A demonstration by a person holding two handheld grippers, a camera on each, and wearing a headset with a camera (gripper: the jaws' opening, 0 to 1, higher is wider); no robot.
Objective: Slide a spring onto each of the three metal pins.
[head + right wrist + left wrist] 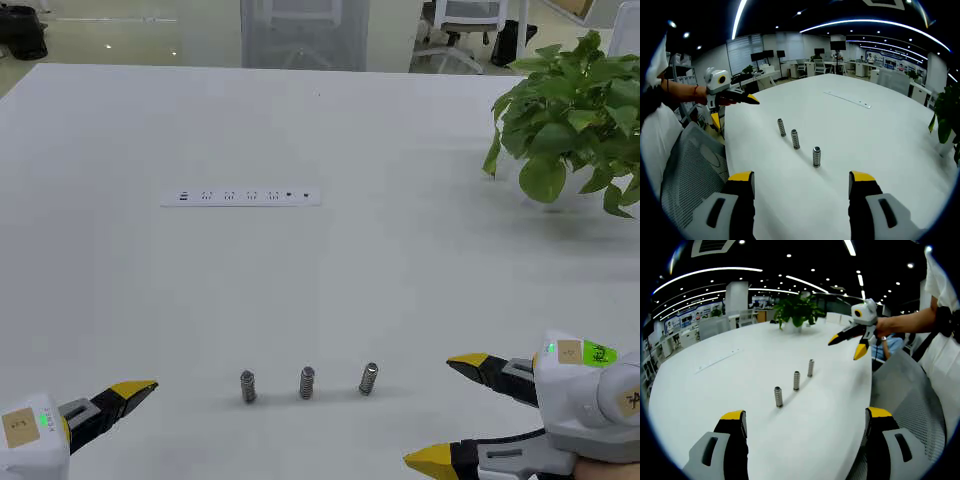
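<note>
**All 3 pins look sprung, both claws idle**

Near-left: left claw wide open, empty, over table. Near-centre row, upright, apart: left pin, mid pin, right pin, w/ springs coiled round each. Near-right: right claw wide open, empty. Springs prob. light, squashy, apt to flick, so pinch mid-coil, gently.

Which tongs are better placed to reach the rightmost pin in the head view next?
Right, probably: the right tongs hang open beside the rightmost pin, while the left tongs sit beyond the leftmost pin.
</note>
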